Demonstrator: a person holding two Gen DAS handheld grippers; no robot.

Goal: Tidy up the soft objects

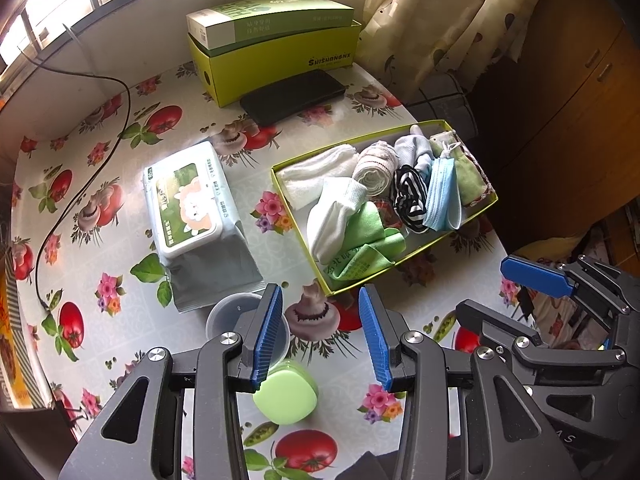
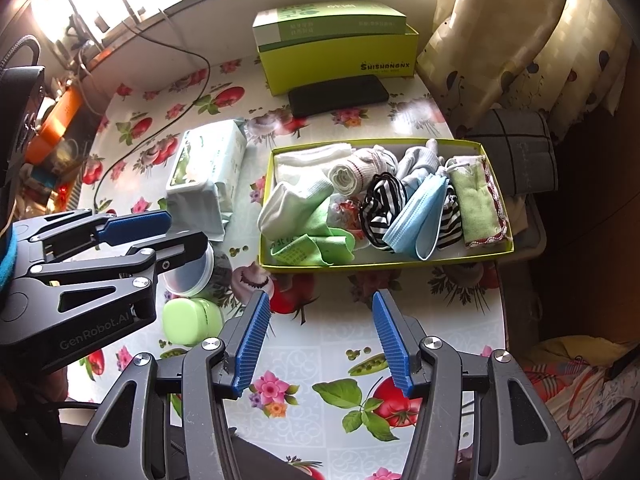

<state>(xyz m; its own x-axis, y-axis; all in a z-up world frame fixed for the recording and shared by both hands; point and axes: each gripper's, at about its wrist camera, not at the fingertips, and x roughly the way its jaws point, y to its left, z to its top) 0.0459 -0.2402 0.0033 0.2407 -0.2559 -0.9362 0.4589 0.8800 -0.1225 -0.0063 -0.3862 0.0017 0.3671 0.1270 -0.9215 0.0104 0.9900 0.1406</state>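
Both tongs, left tongs [image 1: 320, 336] and right tongs [image 2: 322, 344], were held released, empty; "SHISHONGNX" was read on the box [image 1: 280, 68] at upper centre of the frame.

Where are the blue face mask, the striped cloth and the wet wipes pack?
Pale blue pleated face mask [image 2: 416, 216]: right wrist view, its folded middle.
Black-and-white striped cloth [image 2: 378, 204]: right wrist view, centre.
Grey-blue wet wipes pack [image 1: 188, 204]: left wrist view, lid.

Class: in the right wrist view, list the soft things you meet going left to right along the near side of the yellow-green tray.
White sock → green cloth → striped black-and-white fabric → blue face mask → green towel.
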